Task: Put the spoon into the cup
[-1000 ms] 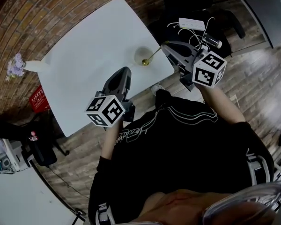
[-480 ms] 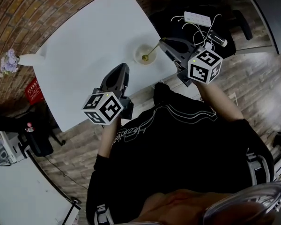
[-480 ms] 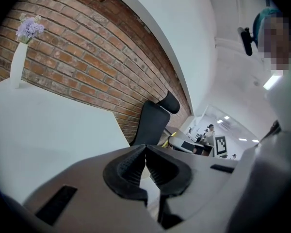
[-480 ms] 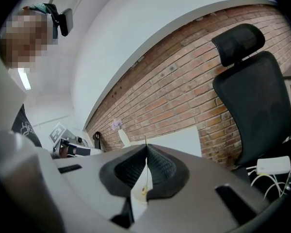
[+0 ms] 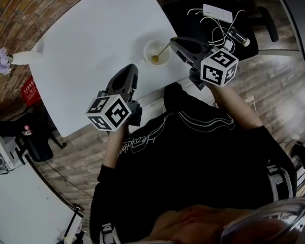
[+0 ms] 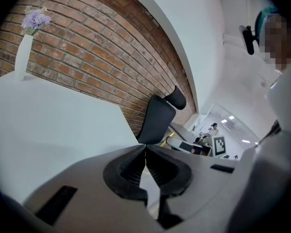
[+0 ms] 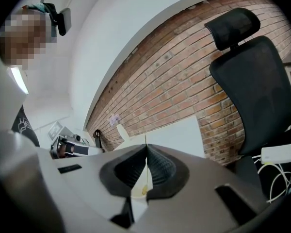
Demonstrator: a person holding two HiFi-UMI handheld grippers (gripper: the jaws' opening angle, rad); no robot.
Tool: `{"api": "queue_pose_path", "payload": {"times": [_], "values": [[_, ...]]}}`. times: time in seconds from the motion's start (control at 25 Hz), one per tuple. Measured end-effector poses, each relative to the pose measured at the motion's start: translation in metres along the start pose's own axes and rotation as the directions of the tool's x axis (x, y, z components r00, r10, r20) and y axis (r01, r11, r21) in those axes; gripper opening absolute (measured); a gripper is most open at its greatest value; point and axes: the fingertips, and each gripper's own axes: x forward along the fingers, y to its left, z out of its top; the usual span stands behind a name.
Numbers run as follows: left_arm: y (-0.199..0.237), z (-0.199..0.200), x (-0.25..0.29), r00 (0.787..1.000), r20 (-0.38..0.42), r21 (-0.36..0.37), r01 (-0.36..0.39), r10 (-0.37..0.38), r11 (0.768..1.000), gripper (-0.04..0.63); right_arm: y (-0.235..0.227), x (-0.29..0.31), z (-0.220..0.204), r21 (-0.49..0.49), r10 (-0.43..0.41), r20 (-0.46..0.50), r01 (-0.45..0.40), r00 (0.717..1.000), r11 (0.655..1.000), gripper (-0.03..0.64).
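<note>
Both grippers held out ahead of the body, jaws pressed together.
The left gripper (image 5: 130, 69) is empty, its marker cube nearest the chest; the right gripper (image 5: 174, 41), reaching further forward on its forearm (image 5: 236, 108), pinches a spoon (image 5: 162, 51) handle at its tips.

Table top (image 5: 91, 39), upper left of head view: white, smooth, matt.
Cup (image 5: 148, 55): pale, faint sheen; ceramic or plastic, can't tell at this size.
Spoon (image 5: 161, 52): gold-coloured, shiny.
Left gripper (image 6: 145, 147), right gripper (image 7: 146, 147): grey matt plastic shells, black ribbed rubbery pads.
Brick wall (image 6: 102, 47): rough, matt.
Floor (image 5: 279, 80), right edge: wood-grain planks, slight gloss.
</note>
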Motion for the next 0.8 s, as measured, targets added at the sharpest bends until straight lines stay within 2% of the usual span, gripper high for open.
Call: {"api": "queue_pose_path", "payload": {"times": [0.8], "values": [[0.023,-0.020,0.009,0.999,-0.040,-0.035,-0.038,0.036,0.999,0.005,-0.013,0.016,-0.022,0.005,0.015,-0.015,-0.015,1.000,1.000,0.000]]}}
